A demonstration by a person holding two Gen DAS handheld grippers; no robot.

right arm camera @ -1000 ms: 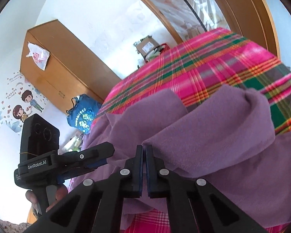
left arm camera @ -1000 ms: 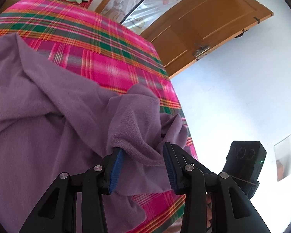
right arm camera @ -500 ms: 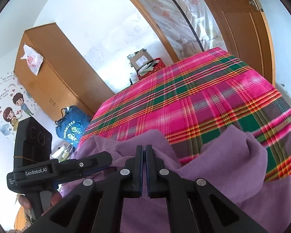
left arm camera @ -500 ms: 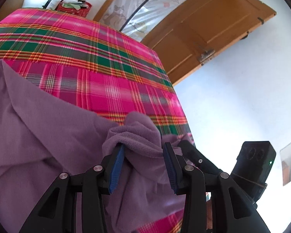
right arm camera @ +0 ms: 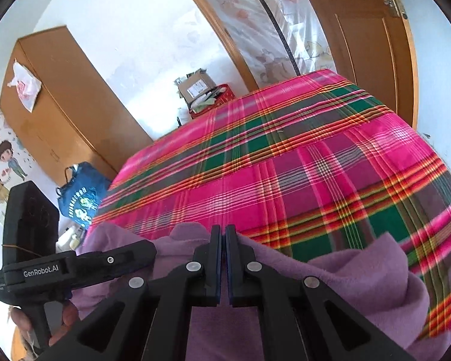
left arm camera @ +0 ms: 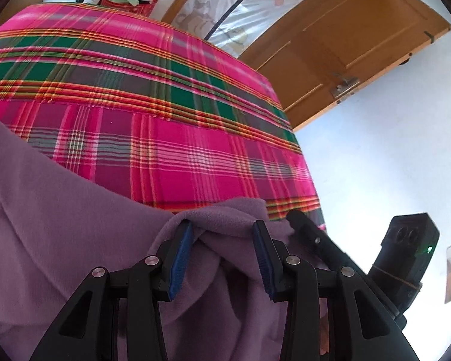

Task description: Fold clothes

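While the purple fleece garment point(left arm camera: 60, 225) lies bunched over the near edge of the pink plaid bedspread point(left arm camera: 171, 138), the left gripper point(left arm camera: 222, 234) stands with its blue-padded jaws apart, a rolled fold of the fleece between them; whether the pads press on it cannot be told. Just to its right, the right gripper's black finger rests against the same fold. From its own camera the right gripper point(right arm camera: 223, 234) has its jaws together, pinched on the fleece garment point(right arm camera: 360, 276) at its far edge, with the left gripper point(right arm camera: 75, 267) just to its left.

Beyond the far edge of the bed, ahead of both tools, a red basket point(right arm camera: 222, 94) holds papers and green scraps, and a cardboard box point(right arm camera: 197, 85) with a white label sits at its left side. Far left of the right gripper, a wooden wardrobe point(right arm camera: 66, 105) carries a white plastic bag point(right arm camera: 25, 85) on top, and a blue bag point(right arm camera: 81, 195) sits at its foot beside the bed. An open wooden door point(left arm camera: 345, 42) stands ahead and right of the left gripper.
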